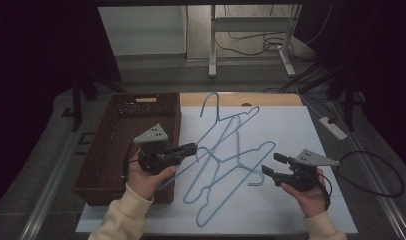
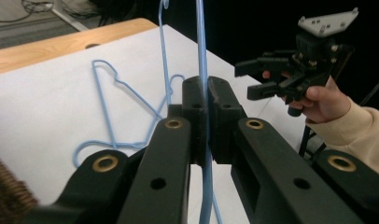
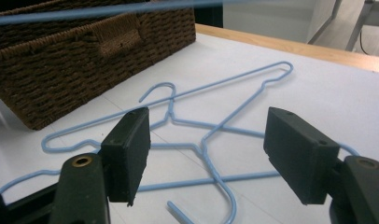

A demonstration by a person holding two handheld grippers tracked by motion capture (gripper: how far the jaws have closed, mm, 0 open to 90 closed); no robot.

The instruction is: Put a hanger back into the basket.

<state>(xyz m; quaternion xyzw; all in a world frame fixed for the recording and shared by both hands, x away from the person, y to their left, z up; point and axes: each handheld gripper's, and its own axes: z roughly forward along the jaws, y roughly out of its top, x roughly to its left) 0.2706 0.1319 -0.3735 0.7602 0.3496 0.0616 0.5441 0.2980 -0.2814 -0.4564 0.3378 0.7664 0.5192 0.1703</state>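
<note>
1. Between my left gripper's [image 2: 206, 100] jaws sits the thin wire of a blue hanger [image 1: 216, 131], clamped tight; in the left gripper view the two jaws press together with the wire running straight up between them.
2. That hanger is lifted off the white surface [image 1: 291, 130] at my end and slants away toward the far edge, its hook pointing toward the back of the surface in the high view.
3. Under and beside it lie other blue hangers [image 1: 226, 185], overlapping one another in a loose tangle on the white surface; how many there are I cannot tell for sure.
4. My right gripper [image 1: 269, 163] hovers just right of the tangle, near one hook, its jaws spread wide and holding nothing. In the right gripper view the lying hangers [image 3: 201, 144] show between the parted jaws.
5. To the left of the hangers stands a brown wicker basket [image 1: 101, 150], right beside my left hand [image 1: 146, 180].
6. A strip of wooden tabletop [image 1: 271, 99] shows beyond the white sheet.
</note>
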